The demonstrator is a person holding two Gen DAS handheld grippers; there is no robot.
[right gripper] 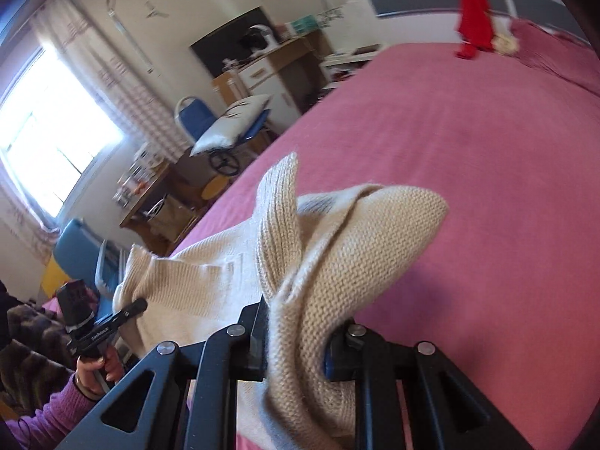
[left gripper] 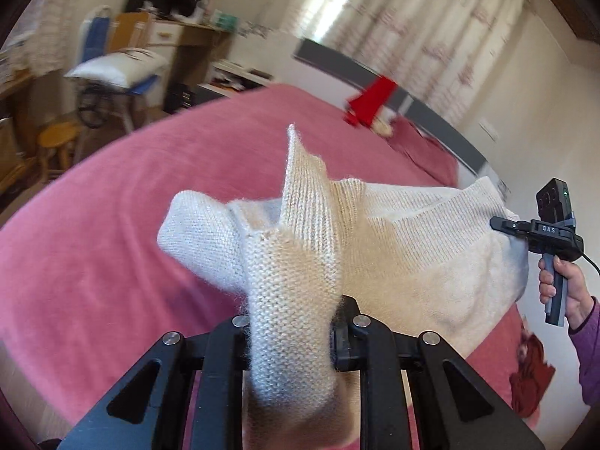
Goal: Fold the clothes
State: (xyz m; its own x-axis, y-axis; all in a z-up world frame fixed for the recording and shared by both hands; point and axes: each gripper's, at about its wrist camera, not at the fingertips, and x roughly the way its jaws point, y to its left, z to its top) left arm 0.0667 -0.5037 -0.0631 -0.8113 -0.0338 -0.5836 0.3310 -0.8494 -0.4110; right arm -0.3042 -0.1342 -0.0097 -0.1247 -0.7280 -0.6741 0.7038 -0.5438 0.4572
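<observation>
Because both grippers pinch bunched knit, the cream sweater hangs slung between them above the pink bedspread. Left gripper and right gripper each clamp a thick wad. It looks soft, stretchy, fairly light; firmer ribbed edges should grip best.

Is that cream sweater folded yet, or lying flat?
Neither: the cream sweater hangs bunched above the pink bed, pinched by the left gripper and right gripper.
</observation>
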